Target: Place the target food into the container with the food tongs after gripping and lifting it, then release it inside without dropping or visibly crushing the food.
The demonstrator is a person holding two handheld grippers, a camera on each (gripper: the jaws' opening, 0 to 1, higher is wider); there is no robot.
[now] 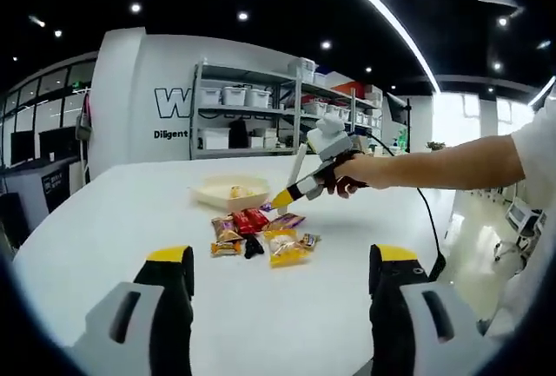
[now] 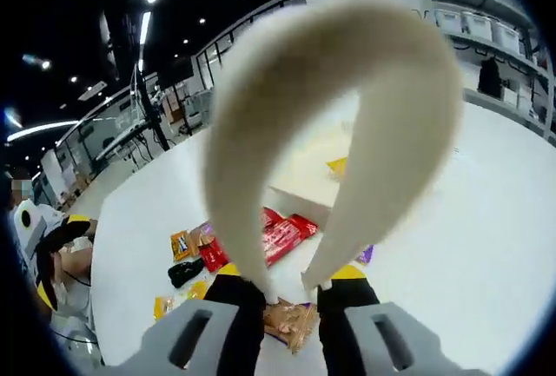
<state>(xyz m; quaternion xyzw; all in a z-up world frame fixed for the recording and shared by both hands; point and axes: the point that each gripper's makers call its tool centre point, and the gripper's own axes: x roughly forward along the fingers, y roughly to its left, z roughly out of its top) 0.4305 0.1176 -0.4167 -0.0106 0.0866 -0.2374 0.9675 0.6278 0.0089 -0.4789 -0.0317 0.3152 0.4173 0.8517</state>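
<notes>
My left gripper point(image 1: 282, 259) hangs open over the near part of the white table point(image 1: 113, 220), nothing between its jaws. Ahead lies a heap of snack packets point(image 1: 261, 233). Behind the heap sits a cream container point(image 1: 230, 192) with a yellow piece inside. My right gripper point(image 1: 295, 192), held by a hand, reaches in from the right, shut on cream food tongs point(image 1: 294, 168). In the right gripper view my right gripper point(image 2: 291, 276) squeezes the tongs point(image 2: 252, 133), whose tips are just above a brownish packet point(image 2: 287, 324). Red packets point(image 2: 282, 237) and the container point(image 2: 304, 172) lie beyond.
Metal shelves with white bins point(image 1: 261, 115) stand behind the table. A black cable point(image 1: 426, 220) trails off the table's right side under the person's arm point(image 1: 443, 163). In the right gripper view, the left gripper point(image 2: 52, 254) is at the far left by the table edge.
</notes>
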